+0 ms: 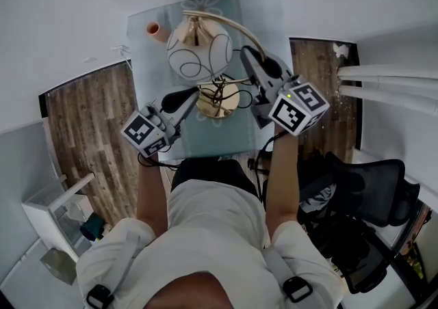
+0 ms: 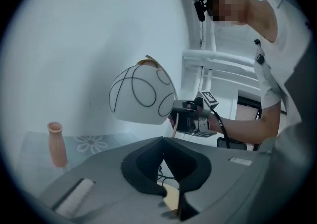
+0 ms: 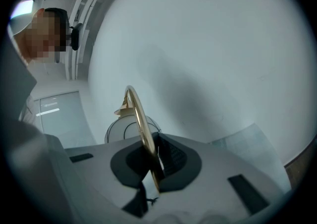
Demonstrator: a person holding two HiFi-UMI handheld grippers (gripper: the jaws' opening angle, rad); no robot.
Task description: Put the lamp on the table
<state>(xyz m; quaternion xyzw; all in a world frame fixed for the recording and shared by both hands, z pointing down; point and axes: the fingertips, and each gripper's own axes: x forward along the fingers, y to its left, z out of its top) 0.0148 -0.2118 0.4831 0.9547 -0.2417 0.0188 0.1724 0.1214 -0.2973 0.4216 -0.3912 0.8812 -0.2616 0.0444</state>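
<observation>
Head view: white swirl-patterned lamp (image 1: pixel 198 55), gold arm (image 1: pixel 236 27) inside clamped right gripper (image 1: pixel 246 53), left gripper (image 1: pixel 194 93) closed.

Lamp arm (image 3: pixel 136 119) and base (image 1: pixel 231 96) polished golden metal; shade (image 2: pixel 141 96) smooth matt white; table (image 1: pixel 147 68) smooth glass.

Home-office room: glass table (image 1: pixel 147 68), wood-plank floor (image 1: pixel 89 123), black office chair (image 1: pixel 373 198), white walls (image 1: pixel 68 14).
</observation>
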